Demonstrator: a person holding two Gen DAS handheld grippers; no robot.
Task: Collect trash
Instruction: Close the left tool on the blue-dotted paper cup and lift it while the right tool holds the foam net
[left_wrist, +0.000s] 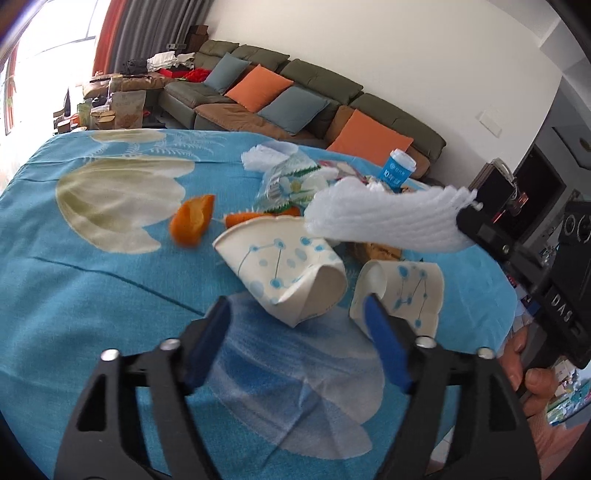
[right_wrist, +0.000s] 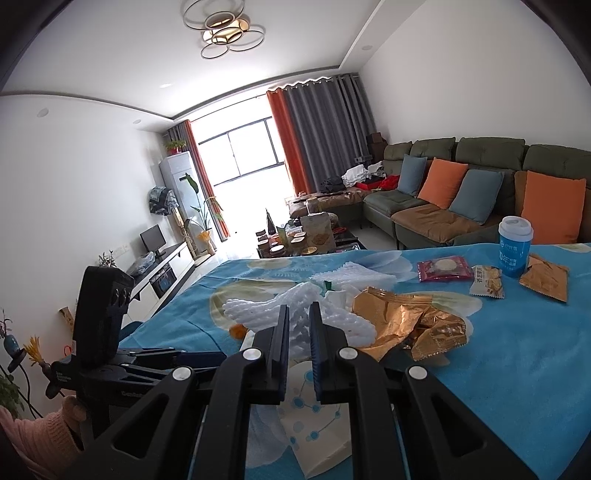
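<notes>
My right gripper (right_wrist: 299, 314) is shut on a white foam fruit net (right_wrist: 258, 314) and holds it above the blue tablecloth; the net also shows in the left wrist view (left_wrist: 384, 218), hanging from the right gripper (left_wrist: 467, 216). My left gripper (left_wrist: 297, 314) is open, low over the cloth, just in front of a crushed paper cup (left_wrist: 284, 266). Its right finger (left_wrist: 384, 339) overlaps a second crushed cup (left_wrist: 410, 288). Orange peel (left_wrist: 192, 219) lies farther left.
A blue takeaway cup (right_wrist: 514, 245), snack wrappers (right_wrist: 445, 270), a crumpled gold wrapper (right_wrist: 410, 321) and another foam net (left_wrist: 269, 157) lie on the blue tablecloth (left_wrist: 92, 295). A green sofa (right_wrist: 461, 184) stands behind the table.
</notes>
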